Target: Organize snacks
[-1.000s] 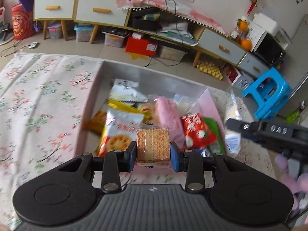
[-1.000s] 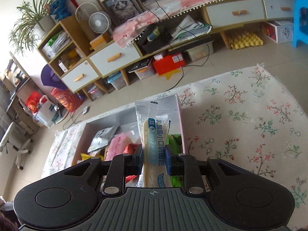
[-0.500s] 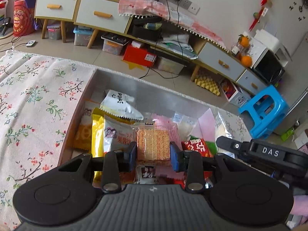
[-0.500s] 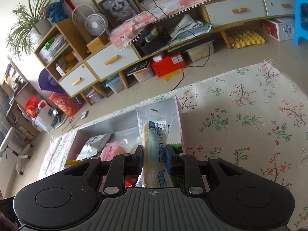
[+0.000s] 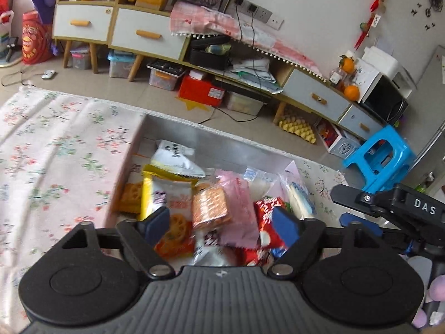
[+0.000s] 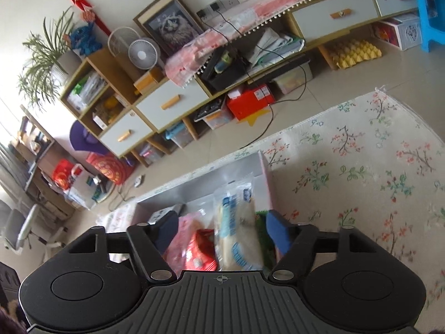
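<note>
Orange cracker pack [image 5: 210,208]: it sits clear of both pads of your left gripper [image 5: 221,222], tilted, over the pink wrapper [image 5: 241,211] in the box; whether it has landed or is in the air you cannot tell from the blur.
Left gripper: your jaws have just been opening and now stand wide apart, nothing pressed between them; the cracker pack lies in the gap, touching neither blue pad [image 5: 285,225].
Right gripper [image 6: 222,232]: your jaws have likewise just been opening and stand spread; the clear bread pack [image 6: 237,225] lies between them, free of both pads.
Bread pack: long, see-through with blue print, at the right end of the box beside the pink side wall [image 6: 267,183]; in the left wrist view it shows as a pale pack [image 5: 299,198] at that same end.
Box [image 5: 222,144]: grey inner walls, open top, standing on the flowered cloth [image 5: 55,150] near its far edge.
Other snacks in the box: a white bag [image 5: 174,157] at the back, a yellow-edged bag [image 5: 167,194] to the left, a red bag [image 5: 267,217] to the right of the pink wrapper.
Your other tool: the right gripper's black arm [image 5: 389,208] reaches in from the right edge of the left wrist view.
</note>
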Demonstrator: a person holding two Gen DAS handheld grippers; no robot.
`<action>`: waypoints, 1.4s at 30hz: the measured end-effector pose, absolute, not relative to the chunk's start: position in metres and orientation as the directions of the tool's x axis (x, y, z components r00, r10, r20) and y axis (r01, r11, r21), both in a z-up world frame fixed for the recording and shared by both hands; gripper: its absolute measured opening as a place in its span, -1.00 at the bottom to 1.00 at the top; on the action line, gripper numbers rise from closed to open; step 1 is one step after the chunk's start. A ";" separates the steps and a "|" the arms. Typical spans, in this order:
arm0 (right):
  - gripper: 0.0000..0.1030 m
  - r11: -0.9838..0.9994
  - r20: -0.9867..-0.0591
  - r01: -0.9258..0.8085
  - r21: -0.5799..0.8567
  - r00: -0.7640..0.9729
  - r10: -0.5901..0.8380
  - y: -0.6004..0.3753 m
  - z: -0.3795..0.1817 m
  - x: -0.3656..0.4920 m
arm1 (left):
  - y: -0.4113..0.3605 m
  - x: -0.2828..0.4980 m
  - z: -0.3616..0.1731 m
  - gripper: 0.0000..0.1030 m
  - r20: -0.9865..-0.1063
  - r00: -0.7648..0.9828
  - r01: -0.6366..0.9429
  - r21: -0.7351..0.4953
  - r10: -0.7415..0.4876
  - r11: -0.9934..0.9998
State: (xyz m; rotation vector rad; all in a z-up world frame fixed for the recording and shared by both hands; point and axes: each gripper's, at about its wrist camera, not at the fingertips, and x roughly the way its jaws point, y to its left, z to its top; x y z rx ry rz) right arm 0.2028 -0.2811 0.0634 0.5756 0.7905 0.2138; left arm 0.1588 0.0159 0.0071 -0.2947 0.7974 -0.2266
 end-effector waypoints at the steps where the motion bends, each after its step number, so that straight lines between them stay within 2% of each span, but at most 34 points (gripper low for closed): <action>1: 0.42 0.833 -0.616 0.027 0.553 0.686 0.387 -0.279 0.067 0.199 | 0.017 0.155 0.010 0.69 -0.672 0.681 0.079 -0.328 -0.291 0.942; 3: 0.59 0.855 -0.634 0.018 0.519 0.679 0.371 -0.275 0.075 0.190 | 0.017 0.147 0.017 0.80 -0.679 0.689 0.065 -0.292 -0.255 0.954; 5: 0.67 0.877 -0.648 0.006 0.481 0.676 0.351 -0.270 0.083 0.179 | 0.019 0.136 0.022 0.89 -0.684 0.692 0.051 -0.276 -0.233 0.960; 10: 0.71 0.915 -0.688 -0.022 0.403 0.652 0.319 -0.254 0.098 0.148 | 0.022 0.111 0.031 0.99 -0.700 0.686 0.022 -0.249 -0.196 0.968; 16: 0.72 0.955 -0.738 -0.018 0.295 0.630 0.240 -0.236 0.104 0.113 | 0.021 0.085 0.037 0.99 -0.738 0.660 0.012 -0.177 -0.141 0.984; 25: 0.77 0.968 -0.756 -0.030 0.250 0.619 0.214 -0.218 0.105 0.070 | 0.030 0.054 0.030 0.99 -0.762 0.639 -0.010 -0.145 -0.105 0.989; 42: 0.80 0.985 -0.794 -0.083 0.153 0.583 0.172 -0.183 0.078 0.068 | 0.040 0.042 0.017 0.99 -0.778 0.627 -0.012 -0.073 -0.049 0.997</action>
